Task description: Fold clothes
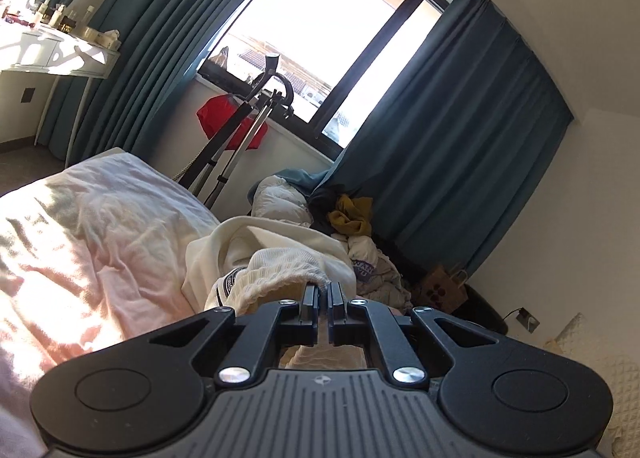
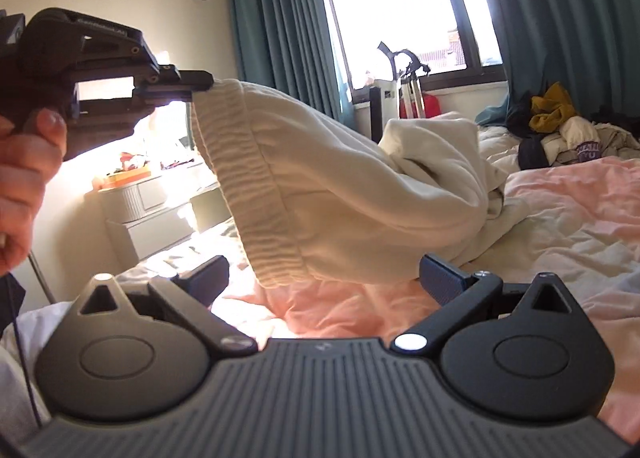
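Over the bed [image 2: 560, 218] I'm holding the sweatpants [image 2: 320, 186] up by one waistband corner, left claw [image 2: 196, 87] clamped on it. Right claw [image 2: 324, 278] is hanging wide open just under the waistband's low end, so that side's nearest to grab.

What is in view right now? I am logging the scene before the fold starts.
cream garment: one, cream, lifted by its ribbed hem over the bed
bed sheet: one, pink
clothes pile: one, mixed mustard, dark and white, far end of bed
curtains: teal, both sides of window
red item: one, below the window
left gripper: black, shut on the hem
right gripper: black, open, below the garment
hand: one, holding left gripper
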`<state>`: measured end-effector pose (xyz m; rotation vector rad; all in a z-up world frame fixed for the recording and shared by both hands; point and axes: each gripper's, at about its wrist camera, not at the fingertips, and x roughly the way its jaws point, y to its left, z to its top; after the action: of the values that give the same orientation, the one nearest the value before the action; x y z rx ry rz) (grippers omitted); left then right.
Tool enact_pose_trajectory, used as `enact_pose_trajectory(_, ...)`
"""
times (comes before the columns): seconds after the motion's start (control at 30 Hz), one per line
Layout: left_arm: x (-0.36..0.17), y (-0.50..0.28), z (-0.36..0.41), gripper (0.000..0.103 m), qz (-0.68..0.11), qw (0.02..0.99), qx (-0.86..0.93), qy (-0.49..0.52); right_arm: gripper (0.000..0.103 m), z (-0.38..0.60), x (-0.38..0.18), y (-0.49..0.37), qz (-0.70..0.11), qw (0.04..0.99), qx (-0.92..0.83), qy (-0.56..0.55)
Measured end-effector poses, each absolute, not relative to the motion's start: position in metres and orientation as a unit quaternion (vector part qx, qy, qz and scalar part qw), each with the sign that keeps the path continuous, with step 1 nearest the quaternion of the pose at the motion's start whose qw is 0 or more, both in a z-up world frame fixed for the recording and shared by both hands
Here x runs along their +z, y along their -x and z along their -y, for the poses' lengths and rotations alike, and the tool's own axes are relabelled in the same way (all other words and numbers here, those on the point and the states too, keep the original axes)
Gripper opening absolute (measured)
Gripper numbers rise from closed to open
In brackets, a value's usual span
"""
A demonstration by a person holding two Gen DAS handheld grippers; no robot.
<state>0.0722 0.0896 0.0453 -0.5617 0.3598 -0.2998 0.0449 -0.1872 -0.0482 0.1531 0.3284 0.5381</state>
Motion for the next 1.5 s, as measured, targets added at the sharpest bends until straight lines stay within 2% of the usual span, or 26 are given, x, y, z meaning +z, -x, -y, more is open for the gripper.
enact_pose_trajectory(0.13,0.021,-0.073,-0.094,0.004,-0.189,0.935,-0.145,0.263,0.103,0.177,-0.056,-0.042,-0.197,0.939,0.268,-0.082)
enact_pose_trajectory(0.3,0.007,-0.072,-0.091,0.006,-0.203,0.932,-0.165,0.249,0.102,0.165,-0.050,-0.035,-0.176,0.951,0.251,-0.032)
enact_pose_trajectory(0.4,0.004,-0.071,-0.084,0.007,-0.208,0.936,-0.164,0.232,0.094,0.155,-0.052,-0.034,-0.169,0.954,0.248,-0.007)
enact_pose_trajectory(0.43,0.003,-0.071,-0.082,0.009,-0.212,0.935,-0.166,0.229,0.087,0.152,-0.053,-0.035,-0.168,0.956,0.242,0.001)
enact_pose_trajectory(0.5,0.002,-0.071,-0.078,0.021,-0.218,0.935,-0.171,0.223,0.078,0.150,-0.054,-0.037,-0.167,0.958,0.232,0.010)
enact_pose_trajectory(0.53,0.003,-0.070,-0.076,0.024,-0.217,0.936,-0.175,0.216,0.076,0.150,-0.053,-0.036,-0.164,0.959,0.230,0.011)
enact_pose_trajectory(0.6,0.003,-0.068,-0.073,0.040,-0.217,0.937,-0.180,0.207,0.076,0.148,-0.053,-0.034,-0.157,0.960,0.230,0.015)
enact_pose_trajectory(0.7,0.003,-0.067,-0.072,0.049,-0.225,0.935,-0.180,0.207,0.076,0.143,-0.053,-0.032,-0.149,0.960,0.235,0.027)
enact_pose_trajectory(0.97,-0.001,-0.071,-0.088,0.049,-0.242,0.915,-0.180,0.267,0.074,0.134,-0.063,-0.035,-0.170,0.960,0.216,0.055)
enact_pose_trajectory(1.03,-0.002,-0.072,-0.088,0.044,-0.243,0.918,-0.168,0.266,0.072,0.135,-0.064,-0.035,-0.171,0.961,0.208,0.054)
enact_pose_trajectory(1.1,-0.003,-0.072,-0.089,0.030,-0.243,0.921,-0.154,0.263,0.071,0.137,-0.064,-0.036,-0.174,0.961,0.208,0.056)
enact_pose_trajectory(1.17,-0.005,-0.072,-0.092,0.024,-0.242,0.923,-0.137,0.266,0.068,0.137,-0.065,-0.037,-0.181,0.960,0.207,0.060)
enact_pose_trajectory(1.33,0.000,-0.070,-0.109,0.024,-0.266,0.920,-0.106,0.269,0.064,0.138,-0.071,-0.042,-0.208,0.956,0.198,0.063)
enact_pose_trajectory(1.5,0.009,-0.060,-0.112,0.029,-0.291,0.932,-0.077,0.200,0.064,0.142,-0.075,-0.049,-0.234,0.952,0.189,0.050)
